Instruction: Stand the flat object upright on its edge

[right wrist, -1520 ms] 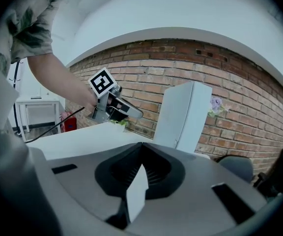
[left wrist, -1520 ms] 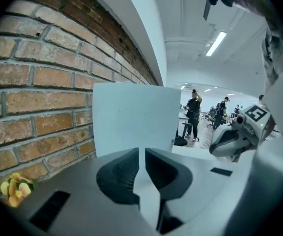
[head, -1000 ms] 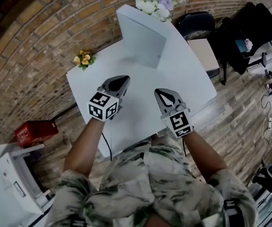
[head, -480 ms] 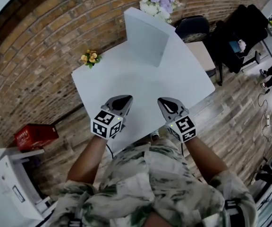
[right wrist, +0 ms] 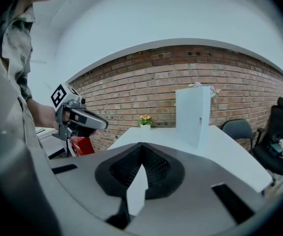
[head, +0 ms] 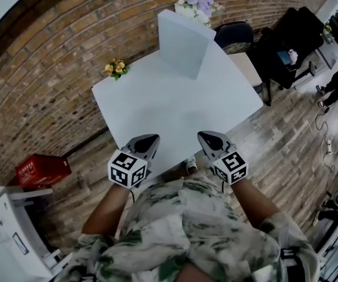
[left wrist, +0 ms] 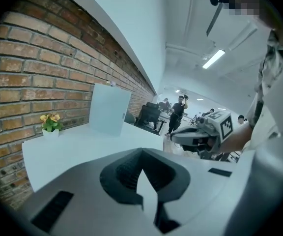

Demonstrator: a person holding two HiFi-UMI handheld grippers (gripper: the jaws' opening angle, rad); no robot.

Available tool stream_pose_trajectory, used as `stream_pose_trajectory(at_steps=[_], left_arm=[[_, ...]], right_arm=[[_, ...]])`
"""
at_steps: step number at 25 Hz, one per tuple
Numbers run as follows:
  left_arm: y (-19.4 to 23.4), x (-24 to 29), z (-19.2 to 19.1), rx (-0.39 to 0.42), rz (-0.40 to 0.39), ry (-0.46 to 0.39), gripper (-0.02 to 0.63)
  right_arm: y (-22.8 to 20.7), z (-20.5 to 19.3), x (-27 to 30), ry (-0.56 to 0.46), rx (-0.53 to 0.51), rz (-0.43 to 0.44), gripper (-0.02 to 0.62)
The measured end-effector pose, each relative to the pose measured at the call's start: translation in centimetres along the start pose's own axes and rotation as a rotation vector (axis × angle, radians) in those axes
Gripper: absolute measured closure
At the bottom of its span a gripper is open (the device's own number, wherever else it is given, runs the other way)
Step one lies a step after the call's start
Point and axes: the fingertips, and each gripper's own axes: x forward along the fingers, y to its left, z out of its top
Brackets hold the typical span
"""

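A flat white board (head: 183, 43) stands upright on its edge at the far side of the white table (head: 175, 107); it also shows in the left gripper view as the board (left wrist: 109, 108) and in the right gripper view as the board (right wrist: 193, 113). My left gripper (head: 152, 139) is shut and empty, held at the table's near edge. My right gripper (head: 203, 136) is shut and empty too, level with the left one. Both are well back from the board. From each gripper view I see the other gripper: the right one (left wrist: 178, 135) and the left one (right wrist: 102, 124).
A small pot of yellow flowers (head: 116, 69) sits at the table's far left corner, a bunch of pale flowers (head: 195, 7) behind the board. Brick wall (head: 51, 51) runs along the far side. A black chair (head: 235, 35) and a red box (head: 41, 169) stand on the floor. A person (left wrist: 179, 113) stands far off.
Both grippers have drawn back from the middle of the table to its near edge. The board has stayed standing in place.
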Motion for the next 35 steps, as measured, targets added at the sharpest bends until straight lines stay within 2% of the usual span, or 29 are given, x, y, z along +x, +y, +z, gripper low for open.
stream_pose_trajectory(at_steps=[7,35], left_arm=[[-1.0,-3.8,-2.4,-0.041,0.005,-0.005,0.583],[-3.9,-10.6,-7.1,-0.035,-0.036,-0.01,0.583]], right_arm=[[3.2,-0.5,-2.0,-0.004,0.029,-0.008,0.575],[10.0,-2.2,-5.8,-0.017,0.051,-0.062,0.575]])
